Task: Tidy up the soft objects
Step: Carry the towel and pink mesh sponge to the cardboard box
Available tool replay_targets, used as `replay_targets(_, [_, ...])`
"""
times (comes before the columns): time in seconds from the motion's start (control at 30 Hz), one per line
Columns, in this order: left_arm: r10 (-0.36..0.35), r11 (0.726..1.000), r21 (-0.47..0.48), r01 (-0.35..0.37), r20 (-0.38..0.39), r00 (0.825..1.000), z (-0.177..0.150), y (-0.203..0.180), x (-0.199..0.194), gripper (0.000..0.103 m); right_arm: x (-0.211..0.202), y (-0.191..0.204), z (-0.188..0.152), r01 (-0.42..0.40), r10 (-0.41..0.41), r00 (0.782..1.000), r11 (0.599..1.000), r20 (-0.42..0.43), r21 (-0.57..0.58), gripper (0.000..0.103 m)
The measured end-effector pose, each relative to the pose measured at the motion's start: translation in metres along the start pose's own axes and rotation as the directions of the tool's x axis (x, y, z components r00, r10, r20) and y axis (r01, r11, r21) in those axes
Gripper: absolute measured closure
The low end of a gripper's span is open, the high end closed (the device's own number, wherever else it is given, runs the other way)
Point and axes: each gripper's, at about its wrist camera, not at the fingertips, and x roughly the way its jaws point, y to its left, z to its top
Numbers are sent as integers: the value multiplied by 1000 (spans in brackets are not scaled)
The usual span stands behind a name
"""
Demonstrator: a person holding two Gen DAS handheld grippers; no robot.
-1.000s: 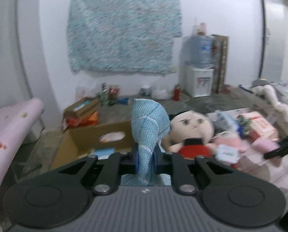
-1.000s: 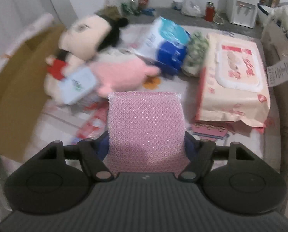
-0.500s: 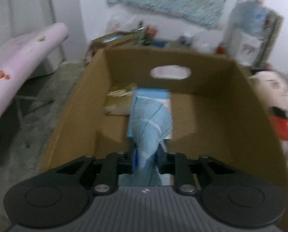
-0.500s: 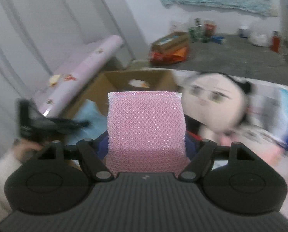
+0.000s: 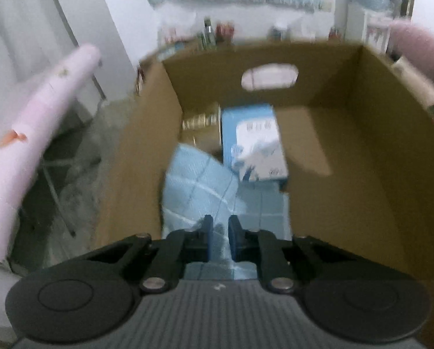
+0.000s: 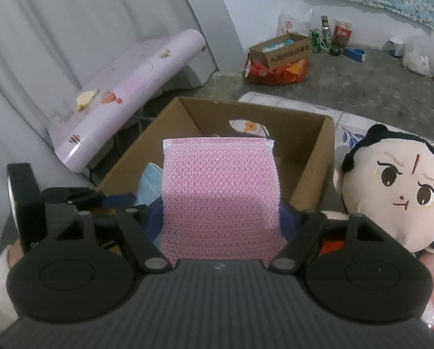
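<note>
Since a second ago: left gripper (image 5: 218, 226) went from up over the bed, blue cloth (image 5: 196, 183) clamped upright in front of the doll, down into the cardboard box (image 5: 362, 151). Right gripper (image 6: 219, 218) swung off the bed clutter and now looks over the same box.

Left jaws opened a bit and closed again within the last second; now nearly shut, narrow gap, cloth lying under them on the box floor. Frame is blurred, so I cannot tell whether the pads pinch a fold of it or are shut clear of it. Cloth is by the box's left wall, touching a light-blue packet (image 5: 251, 142).

Right jaws spread wide, clamped on a pink mesh sponge (image 6: 219, 197), upright, above the box's near edge.

Plush doll (image 6: 391, 189) lies on the bed just right of the box.
</note>
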Motion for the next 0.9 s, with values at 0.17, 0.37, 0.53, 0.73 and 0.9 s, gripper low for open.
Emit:
replay_targets(0.17, [-117,992,-71,105,-197,973,10,12,47,82,19,7,-1,35,-36,999,999,-24,-21,27])
replay_targets(0.37, [-176,978,-154,143,-228,958,16,28,47,76,40,11,7,94,-96,994,995,-45,-39,27])
replay_targets(0.53, [-145,984,-123,131,-111,983,3,23,17,52,76,10,14,121,-117,987,992,-113,36,27])
replay_targets(0.73, [-218,962,-171,214,-8,976,-11,25,-19,52,123,13,23,256,-236,962,954,-136,158,25])
replay_targets(0.9, [-210,958,-186,217,55,976,-10,29,-31,52,164,26,34,343,-307,922,930,-237,130,25])
